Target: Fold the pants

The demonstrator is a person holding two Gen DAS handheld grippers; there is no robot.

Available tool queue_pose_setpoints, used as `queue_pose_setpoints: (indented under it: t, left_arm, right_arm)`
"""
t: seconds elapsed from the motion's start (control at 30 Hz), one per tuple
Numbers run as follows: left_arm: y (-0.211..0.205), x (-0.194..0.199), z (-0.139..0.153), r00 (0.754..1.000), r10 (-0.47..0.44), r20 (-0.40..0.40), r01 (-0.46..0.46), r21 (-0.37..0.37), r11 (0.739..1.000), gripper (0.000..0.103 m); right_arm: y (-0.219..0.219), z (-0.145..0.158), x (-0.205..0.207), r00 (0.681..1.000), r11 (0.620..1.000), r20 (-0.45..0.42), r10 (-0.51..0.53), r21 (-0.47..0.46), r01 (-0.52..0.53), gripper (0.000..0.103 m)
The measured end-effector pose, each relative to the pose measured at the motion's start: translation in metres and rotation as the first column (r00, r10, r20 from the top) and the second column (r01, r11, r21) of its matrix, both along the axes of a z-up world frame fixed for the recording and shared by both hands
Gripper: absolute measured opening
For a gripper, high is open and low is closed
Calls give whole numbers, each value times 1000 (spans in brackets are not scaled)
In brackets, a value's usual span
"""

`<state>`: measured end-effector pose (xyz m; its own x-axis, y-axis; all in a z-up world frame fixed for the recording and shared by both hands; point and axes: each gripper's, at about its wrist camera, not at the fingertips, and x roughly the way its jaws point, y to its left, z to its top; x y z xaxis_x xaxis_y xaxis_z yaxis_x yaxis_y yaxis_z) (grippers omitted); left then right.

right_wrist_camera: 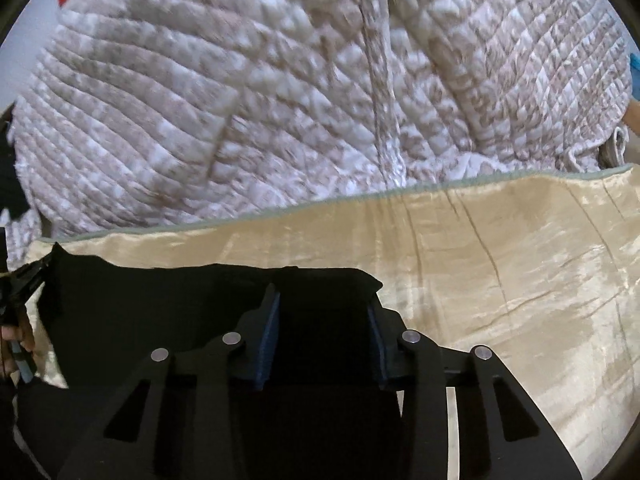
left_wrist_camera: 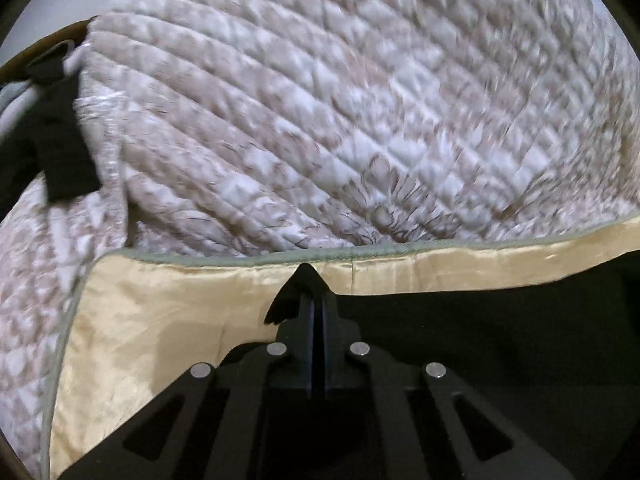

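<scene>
The black pants [left_wrist_camera: 480, 340] lie on a cream satin cover [left_wrist_camera: 160, 320]. In the left wrist view my left gripper [left_wrist_camera: 316, 300] is shut on an edge of the pants, and a small peak of black cloth sticks up past its tips. In the right wrist view my right gripper [right_wrist_camera: 325, 300] stands open over the pants [right_wrist_camera: 160, 300]. Its blue pads [right_wrist_camera: 272, 336] are apart, black cloth lies between them, and I see no pad pressing on it. At the far left of that view the left gripper [right_wrist_camera: 22, 280] holds the pants' lifted corner, with a hand [right_wrist_camera: 16, 336] behind it.
A quilted beige and white blanket [left_wrist_camera: 320, 100] [right_wrist_camera: 280, 100] is piled beyond the cover's green piped edge [right_wrist_camera: 240, 220]. The cream cover [right_wrist_camera: 500, 280] stretches away to the right of the pants. A dark cloth [left_wrist_camera: 56, 128] hangs at the blanket's left end.
</scene>
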<state>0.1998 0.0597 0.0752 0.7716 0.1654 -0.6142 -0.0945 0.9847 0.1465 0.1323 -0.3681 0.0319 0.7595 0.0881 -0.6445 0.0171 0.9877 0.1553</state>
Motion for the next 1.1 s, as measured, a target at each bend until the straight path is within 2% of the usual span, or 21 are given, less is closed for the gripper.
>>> queue_pose_setpoints:
  t: [0.13,0.3,0.47,0.63,0.73,0.77,0.8,0.87,0.97,1.03,1.07,1.1]
  left_arm:
    - [3,-48,21,999,-17,43,20,-80,997,4]
    - [10,-116,33,995,-21,98,36,-153,988,4]
    - [24,-182,26,994,1,109,21,-207,978,4]
    - [36,-222,2,997,70,23,-62,-269,961,5]
    - [43,-236,-23,991,109,-80,-128,-287,949,7]
    - [46,-240,-29,988,114,-101,-139,-303,943,8]
    - [49,-245,-33,986,124,-114,-154,-314,937,10]
    - [54,-257,-37,984,132,-116,-165,-341,926,11]
    - [59,-274,-34,983,161,-86,-182,-375,909,17]
    - [62,-282,-32,982,181,-59,-189,-401,896,27]
    - [65,-285,-32,981,186,-53,-191,-426,884,31]
    - [67,-287,-34,980,190,-56,-194,-455,869,40]
  right_arm:
    - [14,21,-32,998,1000,58,21,9,-22,34]
    - [33,42,-91,990,999,133,45,10,-46,34]
    - [38,38,-157,986,998,160,44,46,-52,34]
    - [21,9,-206,994,992,103,-38,126,24,34]
    - [9,-20,-223,995,976,12,-97,198,93,34]
    - [6,-33,-227,993,969,-31,-112,218,116,36]
    - [4,-41,-230,991,962,-62,-120,239,131,43]
    - [-1,-52,-238,985,947,-96,-140,279,162,53]
    - [-1,-54,-253,983,933,-83,-165,310,183,60]
    - [0,-57,-259,982,923,-85,-168,336,187,60]
    - [2,-59,-261,982,916,-89,-168,353,189,60]
    - [3,-61,-264,983,908,-90,-162,376,185,60]
